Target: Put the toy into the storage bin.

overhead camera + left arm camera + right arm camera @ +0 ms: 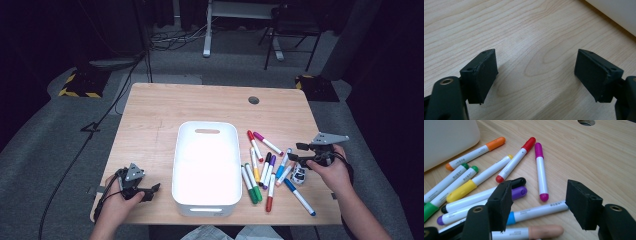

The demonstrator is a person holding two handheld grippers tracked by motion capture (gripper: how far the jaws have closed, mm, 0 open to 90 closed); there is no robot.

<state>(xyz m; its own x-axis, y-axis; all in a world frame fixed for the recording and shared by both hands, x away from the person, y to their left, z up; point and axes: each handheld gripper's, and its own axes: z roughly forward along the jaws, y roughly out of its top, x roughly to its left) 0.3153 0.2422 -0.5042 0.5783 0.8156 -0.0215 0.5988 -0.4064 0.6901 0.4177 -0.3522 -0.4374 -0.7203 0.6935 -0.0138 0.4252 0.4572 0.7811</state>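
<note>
Our right tool (537, 203) hovers with jaws apart and nothing clamped over the markers (267, 167) scattered near the table's (150, 115) right edge, beside the white bin (206, 167). Our left tool (536, 75) rests near the front-left corner, jaws apart over bare wood.

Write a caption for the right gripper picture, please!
The right gripper hovers with open jaws over a scatter of colourful markers on the wooden table, beside a white bin.
</note>
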